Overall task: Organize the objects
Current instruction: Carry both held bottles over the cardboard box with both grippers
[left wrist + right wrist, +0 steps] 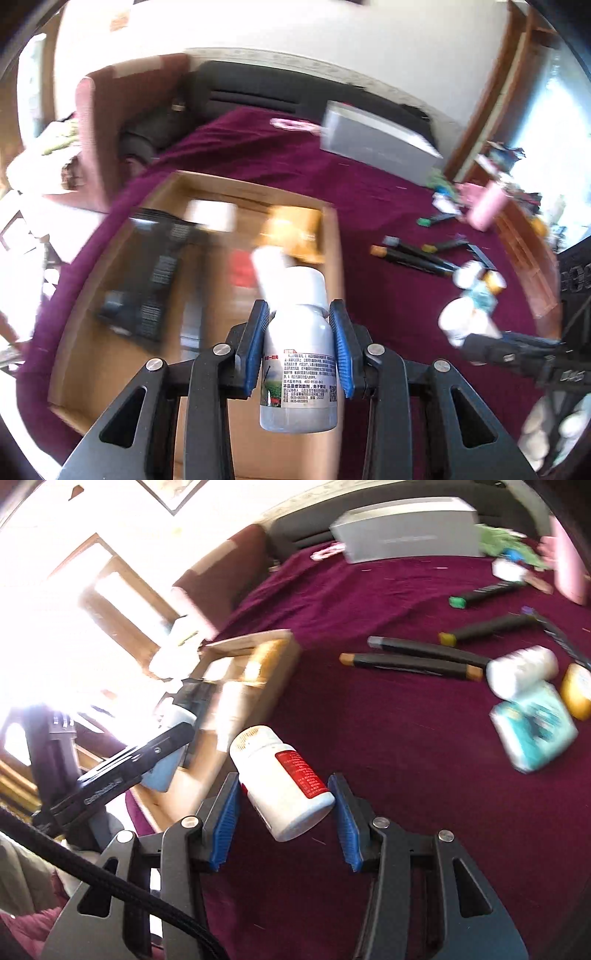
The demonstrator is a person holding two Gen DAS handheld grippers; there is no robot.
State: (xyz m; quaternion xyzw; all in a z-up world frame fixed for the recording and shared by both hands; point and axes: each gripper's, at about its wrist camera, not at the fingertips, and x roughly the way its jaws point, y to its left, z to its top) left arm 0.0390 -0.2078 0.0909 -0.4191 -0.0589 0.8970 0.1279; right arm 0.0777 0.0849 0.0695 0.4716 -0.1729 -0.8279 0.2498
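Your left gripper clamps a grey bottle above the cardboard box; right gripper pinches a white bottle above the maroon cloth.

The left gripper points obliquely downward; both blue pads press against the sides of a grey-white labelled bottle, held upright between them. The right gripper also points obliquely downward; its jaws clamp a white bottle with a red label, which sits tilted, cap toward upper left.
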